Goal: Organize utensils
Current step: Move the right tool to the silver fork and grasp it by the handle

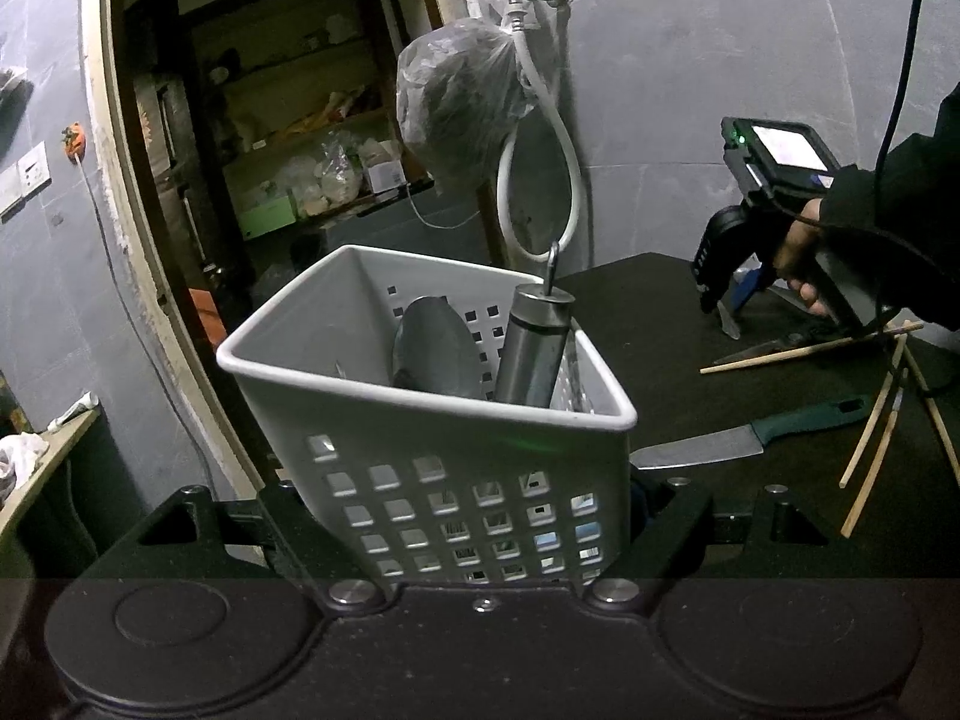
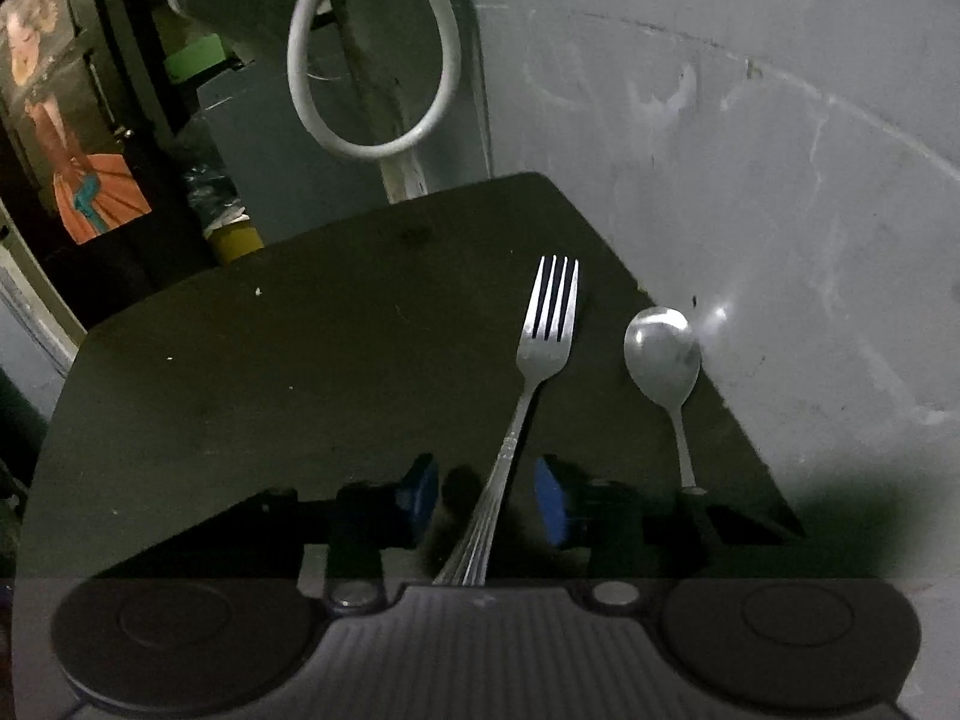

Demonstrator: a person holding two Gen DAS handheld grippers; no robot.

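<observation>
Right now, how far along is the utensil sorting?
Done: a ladle and a steel cylinder stand in the white basket, gripped by the left gripper. In hand: the right gripper straddles the fork, pads apart. Left: spoon, knife, chopsticks.

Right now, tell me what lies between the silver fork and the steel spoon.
Only bare dark tabletop separates silver fork and steel spoon, per the right wrist view.
</observation>
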